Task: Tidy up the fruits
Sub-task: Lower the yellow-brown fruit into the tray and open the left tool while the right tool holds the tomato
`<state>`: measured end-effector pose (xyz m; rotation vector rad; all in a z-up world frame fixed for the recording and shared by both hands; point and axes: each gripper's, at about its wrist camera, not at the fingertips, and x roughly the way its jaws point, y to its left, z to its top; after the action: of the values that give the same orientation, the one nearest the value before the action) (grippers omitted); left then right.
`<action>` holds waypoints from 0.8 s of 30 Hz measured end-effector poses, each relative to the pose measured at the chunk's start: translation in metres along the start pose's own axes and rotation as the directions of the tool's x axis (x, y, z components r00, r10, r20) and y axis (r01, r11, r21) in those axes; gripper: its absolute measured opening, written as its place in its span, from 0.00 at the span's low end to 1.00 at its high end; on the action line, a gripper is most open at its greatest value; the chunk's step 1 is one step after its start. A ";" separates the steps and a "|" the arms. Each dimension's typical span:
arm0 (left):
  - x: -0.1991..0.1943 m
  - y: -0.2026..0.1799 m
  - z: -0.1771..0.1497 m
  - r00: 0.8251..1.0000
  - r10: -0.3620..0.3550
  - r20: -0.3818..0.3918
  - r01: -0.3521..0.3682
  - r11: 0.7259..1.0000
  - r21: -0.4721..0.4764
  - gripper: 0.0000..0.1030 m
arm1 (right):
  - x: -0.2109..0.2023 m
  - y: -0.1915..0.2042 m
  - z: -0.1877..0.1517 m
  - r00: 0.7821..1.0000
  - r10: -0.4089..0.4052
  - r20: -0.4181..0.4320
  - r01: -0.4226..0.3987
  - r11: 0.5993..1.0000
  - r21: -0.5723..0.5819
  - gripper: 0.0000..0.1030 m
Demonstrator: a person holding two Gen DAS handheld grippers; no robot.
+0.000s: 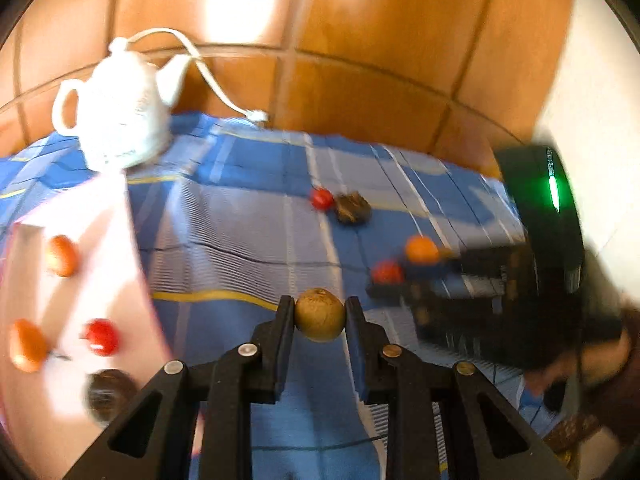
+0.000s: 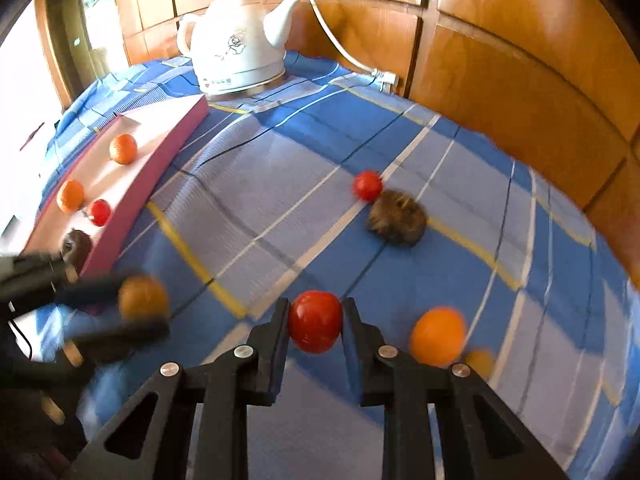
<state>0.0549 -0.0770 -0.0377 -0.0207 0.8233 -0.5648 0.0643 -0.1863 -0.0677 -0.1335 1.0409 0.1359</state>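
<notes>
Four fruits in pink tray (image 2: pixel 168 136); left tongs (image 1: pixel 320 316) grip brown fruit (image 1: pixel 320 315), right tongs (image 2: pixel 315 322) grip red tomato (image 2: pixel 315 322); three more loose right of tray.

A white teapot (image 2: pixel 238 56) with its cord (image 2: pixel 336 36) stands on the blue checked cloth (image 2: pixel 460 208) before wooden panelling (image 2: pixel 520 80).

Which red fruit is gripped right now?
The one between the right gripper fingers: the big red fruit. The other two lie free: one in the pink tray, one beside the dark spiky fruit.
</notes>
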 end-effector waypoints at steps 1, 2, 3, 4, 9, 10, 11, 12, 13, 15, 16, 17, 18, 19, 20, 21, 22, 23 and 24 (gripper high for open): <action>-0.006 0.008 0.004 1.000 0.013 0.009 -0.013 1.000 -0.029 0.25 | 0.001 0.002 -0.002 1.000 0.006 0.003 -0.006 1.000 0.005 0.24; -0.013 0.019 0.008 1.000 0.024 0.018 -0.023 0.998 -0.062 0.25 | 0.001 0.006 -0.004 1.000 0.009 0.009 -0.009 1.000 0.009 0.24; -0.019 0.030 0.012 0.999 0.037 0.025 -0.034 0.995 -0.093 0.25 | 0.002 0.010 -0.006 1.000 0.014 0.011 -0.014 1.000 0.014 0.24; -0.024 0.041 0.016 0.998 0.057 0.028 -0.053 0.992 -0.118 0.25 | 0.003 0.011 -0.009 1.000 0.022 0.009 -0.022 1.000 0.021 0.24; -0.036 0.100 0.027 0.981 0.191 0.024 -0.182 0.961 -0.207 0.25 | 0.014 0.012 -0.015 1.000 0.008 -0.009 -0.008 0.999 0.050 0.24; -0.035 0.110 0.028 0.978 0.210 0.019 -0.201 0.954 -0.221 0.25 | 0.017 0.011 -0.017 1.000 0.010 -0.014 -0.009 0.998 0.064 0.24; -0.034 0.121 0.029 0.971 0.239 0.011 -0.230 0.945 -0.234 0.25 | 0.017 0.010 -0.018 1.000 0.013 -0.010 -0.012 0.997 0.070 0.24; -0.031 0.128 0.029 0.966 0.257 -0.002 -0.250 0.938 -0.241 0.25 | 0.017 0.009 -0.018 1.000 0.013 -0.007 -0.013 0.997 0.076 0.24; -0.027 0.136 0.029 0.964 0.266 -0.017 -0.262 0.933 -0.247 0.25 | 0.017 0.008 -0.018 1.000 0.010 -0.008 -0.009 0.997 0.078 0.24; -0.022 0.147 0.027 0.954 0.297 -0.037 -0.296 0.921 -0.252 0.25 | 0.019 0.010 -0.018 1.000 0.003 -0.013 -0.002 0.997 0.072 0.24; -0.019 0.150 0.027 0.951 0.307 -0.046 -0.308 0.918 -0.250 0.25 | 0.021 0.011 -0.018 1.000 -0.004 -0.023 0.005 0.998 0.067 0.24; -0.014 0.154 0.026 0.945 0.321 -0.056 -0.325 0.911 -0.253 0.25 | 0.021 0.011 -0.019 1.000 -0.007 -0.022 0.009 0.998 0.064 0.24; -0.010 0.155 0.027 0.941 0.332 -0.064 -0.337 0.904 -0.262 0.25 | 0.021 0.011 -0.019 1.000 -0.008 -0.020 0.010 0.998 0.064 0.24; -0.009 0.158 0.026 0.939 0.337 -0.069 -0.342 0.900 -0.271 0.25 | 0.021 0.011 -0.019 1.000 -0.008 -0.020 0.009 0.998 0.069 0.24; -0.007 0.160 0.026 0.938 0.340 -0.071 -0.346 0.897 -0.276 0.25 | 0.021 0.010 -0.019 1.000 -0.006 -0.021 0.007 0.997 0.074 0.24; -0.006 0.160 0.026 0.934 0.350 -0.072 -0.356 0.892 -0.279 0.25 | 0.021 0.010 -0.019 1.000 -0.004 -0.020 0.006 0.997 0.077 0.24; -0.007 0.160 0.025 0.931 0.358 -0.072 -0.363 0.889 -0.280 0.25 | 0.021 0.010 -0.019 1.000 -0.005 -0.019 0.006 0.997 0.079 0.24; -0.009 0.160 0.024 0.929 0.363 -0.067 -0.367 0.887 -0.281 0.26 | 0.021 0.010 -0.020 1.000 -0.006 -0.018 0.008 0.997 0.079 0.24; -0.011 0.158 0.024 0.928 0.367 -0.059 -0.368 0.887 -0.279 0.27 | 0.021 0.010 -0.020 1.000 -0.007 -0.016 0.008 0.997 0.080 0.24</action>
<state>0.1394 0.0589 -0.0500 -0.1259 0.8821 -0.0829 0.0562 -0.1788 -0.0958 -0.0658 1.0602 0.0860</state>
